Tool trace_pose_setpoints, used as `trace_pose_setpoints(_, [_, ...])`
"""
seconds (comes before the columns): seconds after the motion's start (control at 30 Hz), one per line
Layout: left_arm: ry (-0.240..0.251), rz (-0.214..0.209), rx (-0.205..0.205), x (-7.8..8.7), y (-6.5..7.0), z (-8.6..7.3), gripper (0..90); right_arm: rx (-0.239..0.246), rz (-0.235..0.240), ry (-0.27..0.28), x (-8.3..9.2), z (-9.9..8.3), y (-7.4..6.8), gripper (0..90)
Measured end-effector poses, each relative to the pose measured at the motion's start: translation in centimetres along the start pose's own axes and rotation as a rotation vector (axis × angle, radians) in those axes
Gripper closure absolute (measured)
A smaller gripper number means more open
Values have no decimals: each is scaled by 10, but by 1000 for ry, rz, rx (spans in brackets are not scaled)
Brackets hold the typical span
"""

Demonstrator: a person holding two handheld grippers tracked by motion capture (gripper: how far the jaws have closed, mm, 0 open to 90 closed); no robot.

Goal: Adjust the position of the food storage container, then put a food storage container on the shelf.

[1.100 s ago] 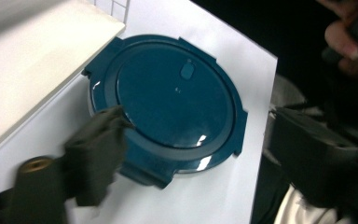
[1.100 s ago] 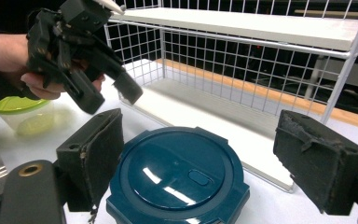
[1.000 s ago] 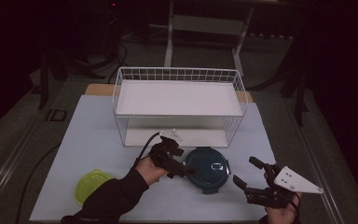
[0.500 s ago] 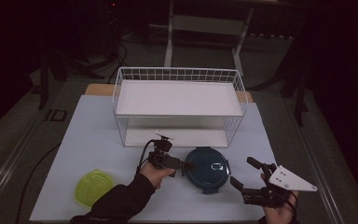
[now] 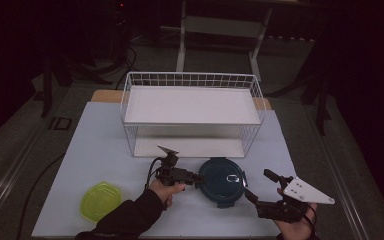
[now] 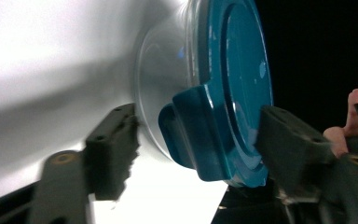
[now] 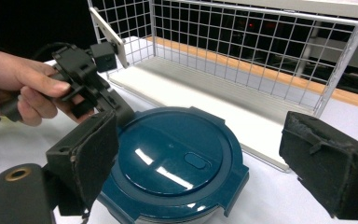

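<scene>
Container: blue-lidded container (image 5: 221, 181) on the table (image 5: 95, 145), at 6 o'clock from the wire shelf (image 5: 192, 112)
Left gripper (image 5: 196, 178): jaws just closing around a lid clasp (image 6: 191, 135), not yet pressing
Right gripper (image 5: 260, 187): jaws wide, empty
Progress: grasp starting; moving or opening remains

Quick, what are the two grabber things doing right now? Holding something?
Left hand-held gripper: jaws just been closing around the blue container's lid latch, not yet clamped.
Right hand-held gripper: open, holding nothing.
</scene>
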State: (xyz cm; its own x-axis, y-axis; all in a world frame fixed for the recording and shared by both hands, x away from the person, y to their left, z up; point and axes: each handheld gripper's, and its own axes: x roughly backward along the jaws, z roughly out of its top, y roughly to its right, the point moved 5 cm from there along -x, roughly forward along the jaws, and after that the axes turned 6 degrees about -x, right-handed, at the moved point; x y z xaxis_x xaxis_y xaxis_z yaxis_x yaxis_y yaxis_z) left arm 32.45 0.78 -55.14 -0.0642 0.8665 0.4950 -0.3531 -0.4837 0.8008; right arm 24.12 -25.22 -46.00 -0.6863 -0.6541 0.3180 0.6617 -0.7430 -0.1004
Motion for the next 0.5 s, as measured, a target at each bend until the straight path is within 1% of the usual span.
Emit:
trace_pose_setpoints(0.03, [-4,-9,8,-1,-1,-1,384,0,-6,-2,0,0,0,127])
trace_pose_setpoints(0.1, [-2,-33,13,-2,-1,-1,432,-9,0,-7,0,-1,1,132])
trace_pose_setpoints(0.13, [-2,-33,13,-2,-1,-1,472,-9,0,-7,0,-1,1,132])
trace_pose_setpoints(0.17, [-2,-33,13,-2,-1,-1,472,-11,-5,-12,0,-2,2,132])
trace_pose_setpoints(0.2, [-4,-34,-4,-1,0,-1,501,-23,-4,-25,0,-4,5,142])
trace_pose_setpoints(0.27, [-2,-36,-13,-1,0,-1,503,-36,-1,-38,-1,-5,8,154])
trace_pose_setpoints(0.3, [0,-30,-19,-1,0,-1,503,-47,-6,-49,-1,-6,11,155])
trace_pose_setpoints(0.37, [0,-30,-19,-1,0,-1,503,-52,-7,-53,0,-7,13,155])
trace_pose_setpoints(0.4, [-1,-24,-37,-1,2,-1,504,-85,-7,-80,0,-9,19,174])
trace_pose_setpoints(0.43, [0,-23,-50,-1,3,-1,504,-85,-7,-80,0,-9,19,174])
trace_pose_setpoints(0.47, [-4,-22,-71,-1,4,-2,507,-125,5,-108,-2,-12,24,177])
trace_pose_setpoints(0.5, [-8,-13,-92,-1,6,-2,509,-149,8,-122,-3,-13,27,178])
